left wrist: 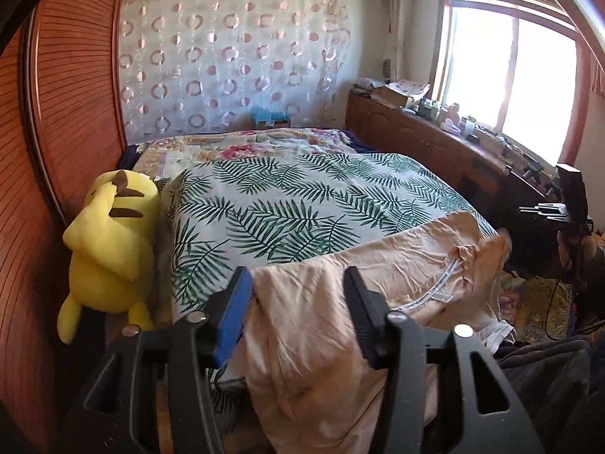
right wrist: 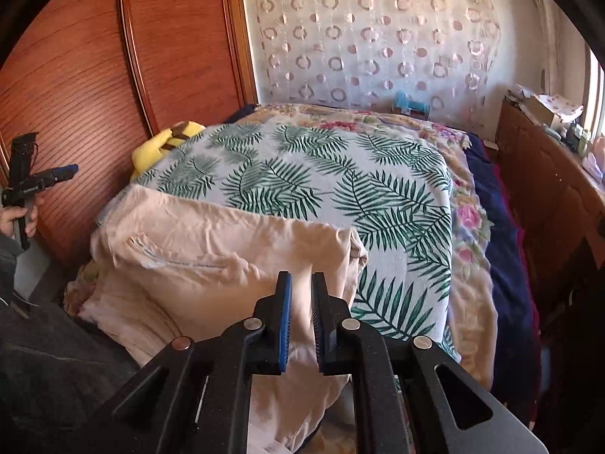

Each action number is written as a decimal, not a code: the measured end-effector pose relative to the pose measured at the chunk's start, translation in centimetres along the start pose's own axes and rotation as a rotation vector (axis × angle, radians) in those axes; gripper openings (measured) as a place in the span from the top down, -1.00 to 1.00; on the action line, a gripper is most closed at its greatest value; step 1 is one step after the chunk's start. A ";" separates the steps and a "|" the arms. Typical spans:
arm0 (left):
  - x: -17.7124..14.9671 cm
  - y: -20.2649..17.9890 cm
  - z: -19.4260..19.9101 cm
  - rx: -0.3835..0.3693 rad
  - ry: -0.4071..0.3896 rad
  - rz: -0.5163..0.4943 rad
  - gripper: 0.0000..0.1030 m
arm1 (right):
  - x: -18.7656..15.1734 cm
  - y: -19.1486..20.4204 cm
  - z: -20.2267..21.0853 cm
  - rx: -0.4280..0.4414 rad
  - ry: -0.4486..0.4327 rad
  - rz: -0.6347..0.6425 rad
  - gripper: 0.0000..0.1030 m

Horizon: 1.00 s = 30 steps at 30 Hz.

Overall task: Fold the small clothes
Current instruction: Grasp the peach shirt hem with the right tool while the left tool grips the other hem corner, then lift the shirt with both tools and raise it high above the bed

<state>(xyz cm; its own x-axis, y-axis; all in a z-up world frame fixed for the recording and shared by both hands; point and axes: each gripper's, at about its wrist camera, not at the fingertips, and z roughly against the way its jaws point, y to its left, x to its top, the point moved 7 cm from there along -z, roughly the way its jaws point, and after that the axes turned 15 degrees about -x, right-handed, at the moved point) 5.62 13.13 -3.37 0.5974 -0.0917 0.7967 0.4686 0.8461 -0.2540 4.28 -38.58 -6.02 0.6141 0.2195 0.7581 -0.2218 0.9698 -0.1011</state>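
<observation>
Two grippers hang over the near edge of the bed, and between them lies one peach garment [left wrist: 378, 287], spread crumpled on the palm-leaf bedspread [left wrist: 287, 204] with its lower part spilling over the mattress edge toward the person. From the left wrist view, the left gripper [left wrist: 298, 283] stands with its jaws spread wide, nothing between them, the cloth just ahead of and below its tips. The right gripper [right wrist: 301, 295] has its jaws drawn close with a narrow gap left; the blue pads look bare, though from this angle I cannot tell for sure whether a thin edge of fabric is caught low between them. The inside-out collar with its printed neck tape [left wrist: 446, 283] sits ahead and to the right of the left tool. A yellow plush toy [left wrist: 109, 246] leans well off to that tool's left, against the wooden wardrobe [left wrist: 68, 113]. I judge the folding barely begun: no clean crease shows. The risks seem plain enough. The hanging part could drag the whole piece off the bed once a corner is lifted. A pinch taken too deep might also catch the bedspread and pull it up with the garment. With the cloth this wrinkled, a fold made now would likely trap creases and come out lopsided.
</observation>
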 end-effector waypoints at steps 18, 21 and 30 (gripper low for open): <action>-2.7 9.6 -13.2 0.106 0.199 0.179 -0.17 | 1.4 -1.3 -14.7 -0.043 0.098 -0.042 0.01; -3.1 9.6 -13.7 0.105 0.211 0.178 -0.17 | 1.7 -1.0 -15.7 -0.044 0.111 -0.038 0.01; -3.8 9.3 -14.3 0.089 0.191 0.188 -0.16 | 1.3 -0.6 -18.4 -0.065 0.168 -0.013 0.00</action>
<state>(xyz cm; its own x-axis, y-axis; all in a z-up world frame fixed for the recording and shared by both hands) 16.99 13.84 -16.56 0.7842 -0.0192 0.6202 0.2839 0.8998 -0.3312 19.15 -36.88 -16.82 0.7355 0.2164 0.6421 -0.1668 0.9763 -0.1379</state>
